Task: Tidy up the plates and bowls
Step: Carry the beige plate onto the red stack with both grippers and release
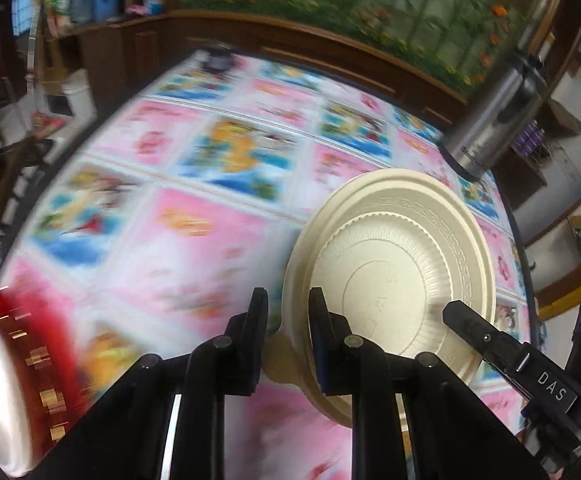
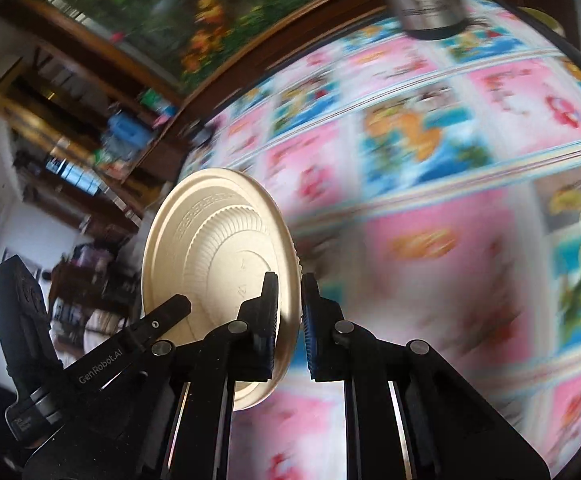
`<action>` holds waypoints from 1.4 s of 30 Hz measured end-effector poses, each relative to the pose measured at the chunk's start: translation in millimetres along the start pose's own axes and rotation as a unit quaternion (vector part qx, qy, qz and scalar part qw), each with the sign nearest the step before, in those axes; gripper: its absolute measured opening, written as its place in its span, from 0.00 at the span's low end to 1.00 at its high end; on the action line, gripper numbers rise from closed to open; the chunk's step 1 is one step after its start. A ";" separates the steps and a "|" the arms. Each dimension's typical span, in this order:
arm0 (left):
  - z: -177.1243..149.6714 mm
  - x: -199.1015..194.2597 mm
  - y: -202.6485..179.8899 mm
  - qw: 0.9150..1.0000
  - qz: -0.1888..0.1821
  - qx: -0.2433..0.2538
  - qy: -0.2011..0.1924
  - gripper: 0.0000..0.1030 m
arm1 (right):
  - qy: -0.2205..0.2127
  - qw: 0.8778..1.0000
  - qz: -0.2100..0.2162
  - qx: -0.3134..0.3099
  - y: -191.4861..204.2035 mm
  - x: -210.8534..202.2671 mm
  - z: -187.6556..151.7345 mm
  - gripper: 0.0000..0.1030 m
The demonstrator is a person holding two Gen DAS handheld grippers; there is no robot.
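Even daylight is filling both views, coming from a bright window (image 1: 22, 12) at the far left. Heavy motion blur is smearing the pink and blue cartoon-printed tablecloth (image 1: 194, 216) and the room behind it, while the cream ribbed plastic plate (image 1: 402, 272) is staying sharp. The fisheye lenses are bending the edges and darkening the corners. Glare is washing over a red-rimmed dish (image 1: 6, 384).

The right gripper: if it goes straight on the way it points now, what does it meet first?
Probably the tablecloth. The right gripper, shut on the plate, points down at it; nothing shows between, though blur hides depth.
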State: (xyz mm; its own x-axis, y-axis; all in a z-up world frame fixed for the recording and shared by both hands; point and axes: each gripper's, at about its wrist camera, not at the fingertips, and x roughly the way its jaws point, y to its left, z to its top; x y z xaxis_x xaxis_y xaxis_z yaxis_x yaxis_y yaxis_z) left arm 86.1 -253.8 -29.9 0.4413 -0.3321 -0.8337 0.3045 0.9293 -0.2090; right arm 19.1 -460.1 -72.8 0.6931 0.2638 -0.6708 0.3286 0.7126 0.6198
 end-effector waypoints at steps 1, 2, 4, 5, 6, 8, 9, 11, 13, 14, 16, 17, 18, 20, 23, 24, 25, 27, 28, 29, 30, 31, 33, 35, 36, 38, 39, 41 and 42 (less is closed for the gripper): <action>-3.1 -11.1 12.7 1.000 0.008 -0.004 -0.006 0.19 | 0.005 1.000 0.006 -0.011 13.3 1.8 -7.9 0.11; -6.7 -25.0 28.5 1.000 0.017 -0.011 -0.014 0.19 | 0.010 1.000 0.013 -0.023 29.2 4.1 -16.5 0.11; -13.9 -47.8 53.4 0.999 0.034 -0.016 -0.030 0.19 | 0.020 0.998 0.026 -0.049 60.0 9.1 -33.0 0.11; -18.4 -60.0 66.9 0.998 0.045 -0.018 -0.037 0.19 | 0.026 0.997 0.034 -0.061 76.4 11.7 -41.6 0.11; -23.1 -70.0 79.2 0.997 0.053 -0.021 -0.042 0.19 | 0.031 0.996 0.042 -0.074 91.5 14.1 -50.7 0.11; -32.0 -87.5 106.1 0.996 0.067 -0.030 -0.047 0.19 | 0.039 0.993 0.055 -0.096 118.6 18.8 -66.8 0.11; -36.3 -94.7 119.0 0.996 0.073 -0.036 -0.047 0.19 | 0.045 0.991 0.061 -0.106 131.8 22.5 -74.9 0.11; -43.9 -106.4 141.8 0.994 0.084 -0.046 -0.050 0.19 | 0.058 0.988 0.071 -0.125 157.8 32.2 -92.4 0.11; -50.2 -115.1 161.7 0.992 0.096 -0.054 -0.054 0.19 | 0.069 0.985 0.077 -0.140 175.5 39.4 -107.8 0.11; -53.5 -119.0 171.9 0.992 0.102 -0.058 -0.053 0.19 | 0.076 0.983 0.078 -0.151 186.9 44.3 -116.5 0.11; -59.1 -124.6 188.9 0.991 0.110 -0.064 -0.052 0.19 | 0.085 0.978 0.077 -0.172 208.4 51.9 -133.9 0.11; -61.9 -126.4 197.8 0.990 0.113 -0.069 -0.050 0.19 | 0.088 0.976 0.074 -0.186 218.6 55.6 -141.8 0.11; -64.5 -126.9 205.6 0.989 0.115 -0.074 -0.048 0.19 | 0.091 0.973 0.071 -0.199 226.9 58.9 -148.5 0.11; -70.6 -125.2 221.5 0.989 0.117 -0.084 -0.041 0.20 | 0.095 0.968 0.064 -0.222 241.0 65.6 -162.2 0.11; -76.5 -113.8 237.7 0.988 0.113 -0.099 -0.026 0.21 | 0.099 0.963 0.047 -0.246 251.9 75.3 -174.8 0.11; -78.0 -109.0 241.5 0.988 0.111 -0.103 -0.020 0.21 | 0.096 0.961 0.038 -0.255 254.9 79.6 -180.1 0.12; -80.2 -105.4 245.0 0.988 0.111 -0.104 -0.014 0.21 | 0.097 0.960 0.029 -0.262 256.9 82.1 -185.1 0.12; -84.2 -99.8 250.1 0.988 0.108 -0.106 -0.007 0.22 | 0.099 0.957 0.015 -0.274 259.0 87.7 -191.2 0.12; -85.3 -97.1 252.5 0.989 0.106 -0.107 -0.004 0.23 | 0.096 0.954 0.006 -0.283 260.5 90.1 -193.2 0.13; -85.6 -95.7 253.3 0.988 0.107 -0.107 -0.003 0.24 | 0.095 0.952 -0.003 -0.292 263.2 91.5 -196.1 0.14; -86.3 -95.5 254.9 0.989 0.107 -0.107 -0.004 0.24 | 0.096 0.949 -0.010 -0.300 265.0 92.2 -198.3 0.15; -86.7 -95.4 255.6 0.989 0.108 -0.105 -0.004 0.24 | 0.095 0.947 -0.018 -0.308 267.6 92.3 -201.1 0.15; -86.9 -96.1 257.1 0.989 0.111 -0.098 -0.006 0.25 | 0.087 0.941 -0.029 -0.325 271.1 90.8 -205.1 0.17; -87.4 -96.6 258.2 0.990 0.111 -0.093 -0.004 0.25 | 0.081 0.934 -0.043 -0.344 275.1 90.6 -208.2 0.17; -87.6 -97.3 259.1 0.990 0.110 -0.092 -0.004 0.24 | 0.079 0.932 -0.046 -0.351 276.5 89.9 -209.7 0.18; -87.4 -98.1 258.9 0.989 0.111 -0.093 -0.003 0.24 | 0.077 0.928 -0.047 -0.360 277.6 90.6 -210.2 0.19; -87.1 -99.3 259.2 0.989 0.111 -0.093 -0.004 0.24 | 0.079 0.928 -0.046 -0.361 277.5 90.7 -210.0 0.19; -85.9 -103.9 259.8 0.987 0.133 -0.090 -0.014 0.26 | 0.080 0.930 -0.043 -0.356 276.0 89.6 -208.4 0.19; -84.8 -106.6 261.1 0.986 0.143 -0.089 -0.021 0.27 | 0.083 0.932 -0.041 -0.351 275.3 89.2 -207.1 0.19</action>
State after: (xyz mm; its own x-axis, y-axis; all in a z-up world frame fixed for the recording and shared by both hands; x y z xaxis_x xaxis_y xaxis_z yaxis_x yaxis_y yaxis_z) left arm 46.9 37.9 -38.9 0.5240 -0.0563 -0.8499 0.0115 0.9982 -0.0590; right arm 38.5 -105.8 -46.3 0.5557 0.2460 -0.7942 -0.1652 0.9688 0.1845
